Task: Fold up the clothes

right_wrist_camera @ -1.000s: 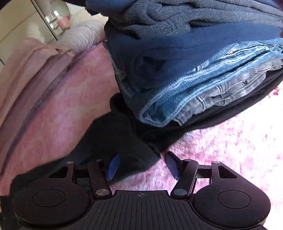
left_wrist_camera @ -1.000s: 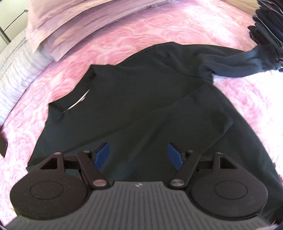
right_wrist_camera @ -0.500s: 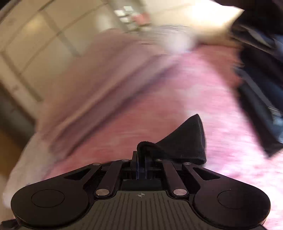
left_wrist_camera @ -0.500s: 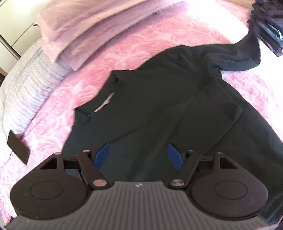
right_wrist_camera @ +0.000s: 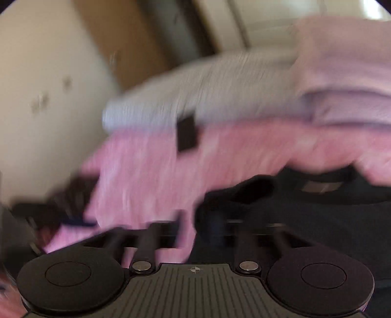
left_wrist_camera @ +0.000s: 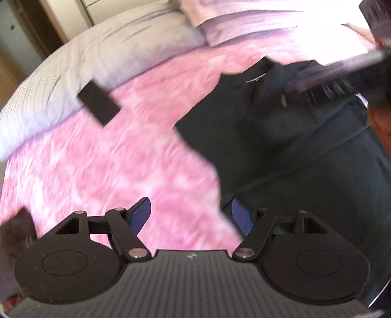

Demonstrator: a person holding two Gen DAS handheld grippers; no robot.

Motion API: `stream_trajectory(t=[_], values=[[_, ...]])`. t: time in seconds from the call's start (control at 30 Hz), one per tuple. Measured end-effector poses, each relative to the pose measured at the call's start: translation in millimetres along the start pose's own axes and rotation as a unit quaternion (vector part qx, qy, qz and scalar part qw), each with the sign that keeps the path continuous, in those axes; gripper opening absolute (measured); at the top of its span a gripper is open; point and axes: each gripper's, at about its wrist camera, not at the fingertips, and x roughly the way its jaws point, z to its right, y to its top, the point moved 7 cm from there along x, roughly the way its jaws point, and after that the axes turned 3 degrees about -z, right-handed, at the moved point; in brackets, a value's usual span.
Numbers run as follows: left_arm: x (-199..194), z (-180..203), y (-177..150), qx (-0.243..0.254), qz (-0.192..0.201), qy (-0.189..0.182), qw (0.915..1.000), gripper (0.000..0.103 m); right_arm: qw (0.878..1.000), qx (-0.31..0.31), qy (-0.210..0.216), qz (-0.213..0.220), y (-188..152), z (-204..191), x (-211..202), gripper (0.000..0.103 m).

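A bed covered by a pink patterned bedspread (left_wrist_camera: 102, 171) fills most of both wrist views, which are blurred. A pale grey pillow (left_wrist_camera: 102, 58) lies along the bed's far side, with folded pale pink bedding (left_wrist_camera: 256, 22) next to it. A dark long-sleeved top (left_wrist_camera: 305, 151) lies spread flat on the bedspread, taking up the right half of the left wrist view, its neckline toward the pillows. In the right wrist view the same top sits at lower right, with a raised dark fold of it just in front of the tongs. A small flat black rectangular object (left_wrist_camera: 99, 102) rests where bedspread meets pillow. The left tongs (left_wrist_camera: 190, 215) stand wide apart and hold nothing; the top's edge is beside the right-hand blue pad. The right tongs (right_wrist_camera: 195, 232) are opening; blur hides whether cloth is between them.
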Motion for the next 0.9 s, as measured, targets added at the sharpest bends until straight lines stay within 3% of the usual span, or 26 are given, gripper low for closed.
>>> stream_trajectory(t=[0.07,0.2,0.4,0.6,0.9], values=[[5.1,-11.6,-12.4,-0.016,-0.002,-0.014,0.9998,0.070,1.000,0.000,0.013,-0.026,-18.6,-16.3,14.5,0.063],[22.8,-18.9,-17.3,-0.034,0.001,-0.051,0.9981,0.070,0.998,0.006,-0.030,-0.054,-52.2,-19.9,10.7,0.063],[53.3,-1.3,2.5,-0.030,0.019,-0.096,0.9948,0.070,0.985,0.076,-0.129,-0.081,-73.7,38.5,-26.3,0.063],[83.2,19.5,25.1,-0.029,0.012,-0.106,0.9939,0.070,0.974,0.101,-0.182,-0.087,-63.9,99.5,-59.1,0.063],[114.7,33.1,55.5,-0.023,-0.006,-0.097,0.9950,0.070,0.969,0.096,-0.203,-0.101,-55.2,162.5,-73.9,0.063]])
